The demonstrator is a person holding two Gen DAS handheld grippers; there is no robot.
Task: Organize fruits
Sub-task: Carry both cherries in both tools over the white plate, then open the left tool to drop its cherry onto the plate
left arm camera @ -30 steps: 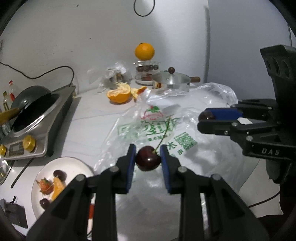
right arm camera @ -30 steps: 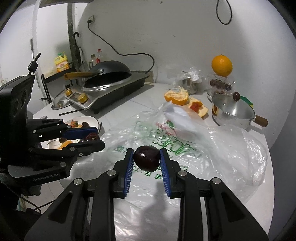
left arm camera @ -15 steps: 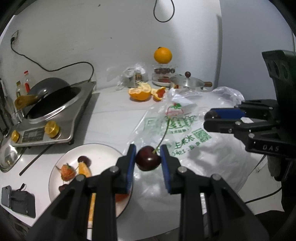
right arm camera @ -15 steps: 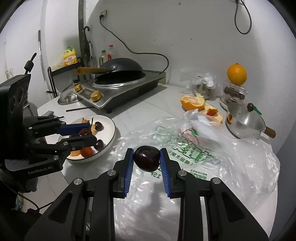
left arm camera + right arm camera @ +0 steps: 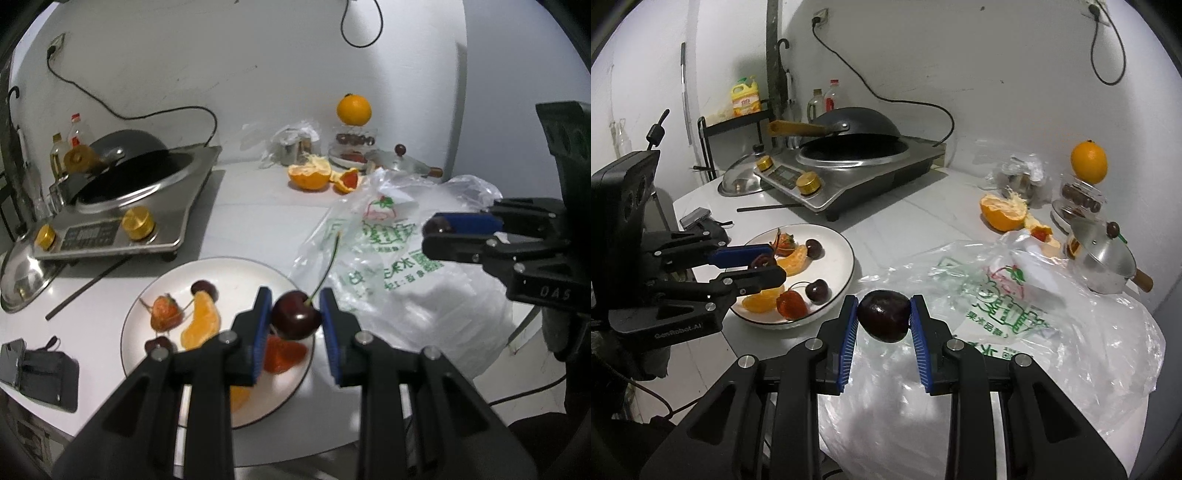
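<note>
My left gripper (image 5: pixel 295 319) is shut on a dark red cherry (image 5: pixel 295 320) with a long green stem, held above the right part of a white plate (image 5: pixel 229 271). The plate carries cherries, a strawberry (image 5: pixel 165 318) and orange segments (image 5: pixel 201 325). My right gripper (image 5: pixel 884 319) is shut on a stemless dark cherry (image 5: pixel 884 315), above the edge of a clear plastic bag (image 5: pixel 1034 332). In the right wrist view the left gripper (image 5: pixel 764 266) hovers over the plate (image 5: pixel 846 258). In the left wrist view the right gripper (image 5: pixel 436 230) shows at the right.
An induction cooker with a wok (image 5: pixel 125 184) stands at the back left. A peeled orange (image 5: pixel 308 175), a whole orange on a jar (image 5: pixel 353 109) and a small steel pot (image 5: pixel 1102 266) sit at the back. A phone and a pouch (image 5: pixel 37 373) lie near the table's front edge.
Both grippers have carried their cherries leftward. The left one has left the bag and now hangs over the plate. The right one is nearer the plate, over the bag's edge.
</note>
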